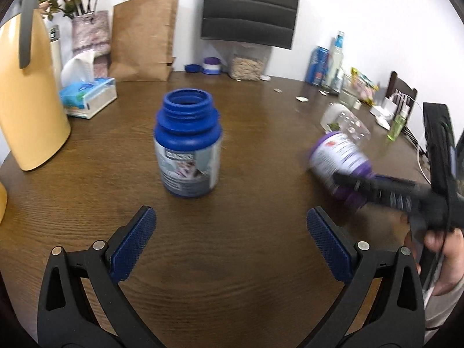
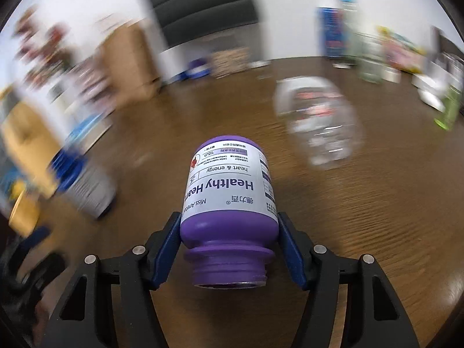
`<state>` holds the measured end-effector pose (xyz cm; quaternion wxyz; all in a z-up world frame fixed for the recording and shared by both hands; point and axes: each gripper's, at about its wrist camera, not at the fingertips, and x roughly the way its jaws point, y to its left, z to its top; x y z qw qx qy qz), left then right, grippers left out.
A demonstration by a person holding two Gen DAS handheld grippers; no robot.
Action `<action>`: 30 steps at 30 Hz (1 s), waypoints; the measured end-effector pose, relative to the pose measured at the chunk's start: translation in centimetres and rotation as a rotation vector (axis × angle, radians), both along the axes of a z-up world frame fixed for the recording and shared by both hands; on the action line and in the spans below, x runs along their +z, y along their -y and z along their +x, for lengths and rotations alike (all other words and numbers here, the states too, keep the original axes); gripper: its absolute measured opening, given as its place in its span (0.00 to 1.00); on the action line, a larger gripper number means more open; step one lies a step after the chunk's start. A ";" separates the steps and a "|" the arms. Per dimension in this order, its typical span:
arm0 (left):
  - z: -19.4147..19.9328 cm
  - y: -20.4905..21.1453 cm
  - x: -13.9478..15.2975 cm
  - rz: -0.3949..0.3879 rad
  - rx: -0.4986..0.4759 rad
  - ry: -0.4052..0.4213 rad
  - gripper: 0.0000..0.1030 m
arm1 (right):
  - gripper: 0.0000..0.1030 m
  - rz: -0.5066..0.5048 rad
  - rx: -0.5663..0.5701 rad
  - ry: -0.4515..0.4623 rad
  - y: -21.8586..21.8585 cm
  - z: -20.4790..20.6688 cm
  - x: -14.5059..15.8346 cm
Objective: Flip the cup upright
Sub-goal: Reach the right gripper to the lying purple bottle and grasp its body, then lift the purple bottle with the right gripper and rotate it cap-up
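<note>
While its neck and open mouth point back toward the camera, the purple bottle (image 2: 227, 203) sits pinched at the shoulder between the blue pads of the right gripper (image 2: 229, 240), base aimed away and tilted above the wooden surface (image 2: 362, 232). The left gripper (image 1: 230, 242) hovers low over the near part of that surface with its jaws spread wide and nothing between them. Just beyond it stands the blue bottle (image 1: 188, 145), upright with its open mouth on top. Farther right a clear plastic bottle (image 2: 317, 121) lies on its side. On the far left sit a yellow jug (image 1: 27, 101) and a tissue pack (image 1: 87, 95), with a brown paper bag (image 1: 143, 37) behind.
</note>
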<state>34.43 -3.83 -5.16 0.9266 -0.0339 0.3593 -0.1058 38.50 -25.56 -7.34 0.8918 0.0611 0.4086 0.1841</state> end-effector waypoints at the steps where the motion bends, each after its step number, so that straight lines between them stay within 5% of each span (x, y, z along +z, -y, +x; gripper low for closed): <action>1: -0.2 0.0 0.1 -0.011 -0.011 -0.005 0.99 | 0.66 -0.009 0.087 0.010 -1.2 -1.2 0.0; 5: -0.8 -0.4 1.0 -0.094 -0.042 -0.024 0.98 | 0.66 -0.040 0.299 0.039 -4.5 -5.9 0.1; 8: -0.8 0.2 1.2 -0.082 -0.041 -0.033 0.94 | 0.66 0.009 0.398 0.036 -5.6 -8.0 -0.3; 14: 0.5 2.1 -0.8 -0.056 -0.060 -0.167 0.57 | 0.67 -0.004 0.459 0.061 -6.3 -10.0 -0.5; 17: 0.4 1.8 -1.2 -0.070 -0.044 -0.186 0.57 | 0.67 0.015 0.454 0.053 -5.4 -10.2 -0.4; 24: -0.2 1.3 -0.3 0.046 0.045 -0.124 0.57 | 0.74 -0.008 0.298 0.055 -1.9 -8.9 -0.2; 30: -0.4 2.3 1.0 0.084 -0.056 -0.115 0.71 | 0.74 0.059 0.252 0.057 -0.5 -8.7 0.1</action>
